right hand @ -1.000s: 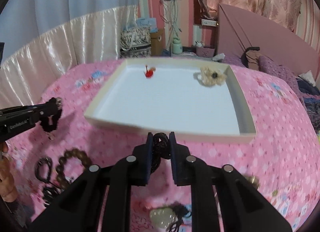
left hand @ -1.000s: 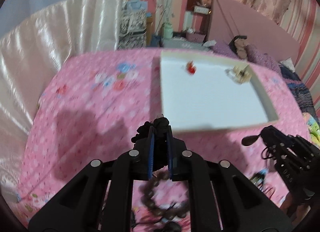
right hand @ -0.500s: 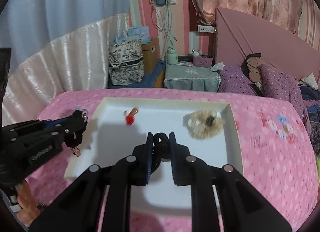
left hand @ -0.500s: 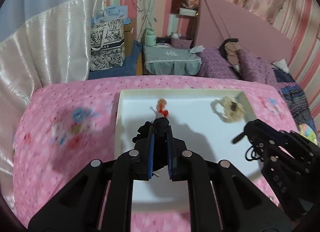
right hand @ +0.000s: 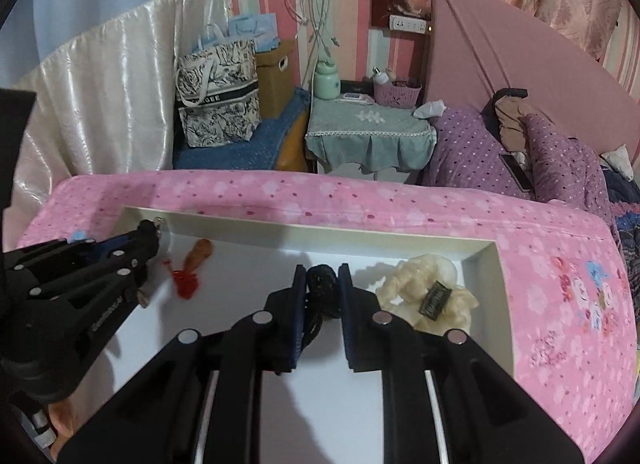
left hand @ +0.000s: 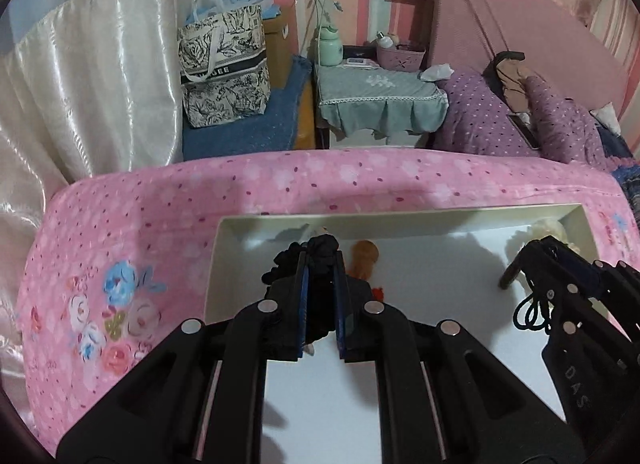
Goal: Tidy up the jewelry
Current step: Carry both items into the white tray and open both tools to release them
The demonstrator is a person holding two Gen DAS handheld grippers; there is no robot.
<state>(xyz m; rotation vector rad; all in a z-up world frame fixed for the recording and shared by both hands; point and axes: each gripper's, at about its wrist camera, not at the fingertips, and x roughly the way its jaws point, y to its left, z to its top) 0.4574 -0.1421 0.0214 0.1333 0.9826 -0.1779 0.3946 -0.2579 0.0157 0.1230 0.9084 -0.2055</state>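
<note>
My left gripper (left hand: 320,260) is shut on a black scrunchie (left hand: 323,250) and holds it over the far left part of the white tray (left hand: 256,220). My right gripper (right hand: 322,278) is shut on a black corded piece (right hand: 320,280) over the tray's far middle (right hand: 320,230). In the tray lie an orange and red charm (right hand: 192,266) and a cream scrunchie with a black tag (right hand: 430,288). The right gripper shows in the left wrist view (left hand: 532,260), the left gripper in the right wrist view (right hand: 148,236).
The tray lies on a pink flowered bedspread (left hand: 120,248). Beyond the bed's edge stand a patterned tote bag (left hand: 224,64) and a small table with a green cloth (left hand: 380,100). Purple pillows (right hand: 520,152) lie at the right.
Both grippers moved forward from the bedspread in front of the tray to over its far part, each still holding its piece. The loose beads and cords near me are out of view.
</note>
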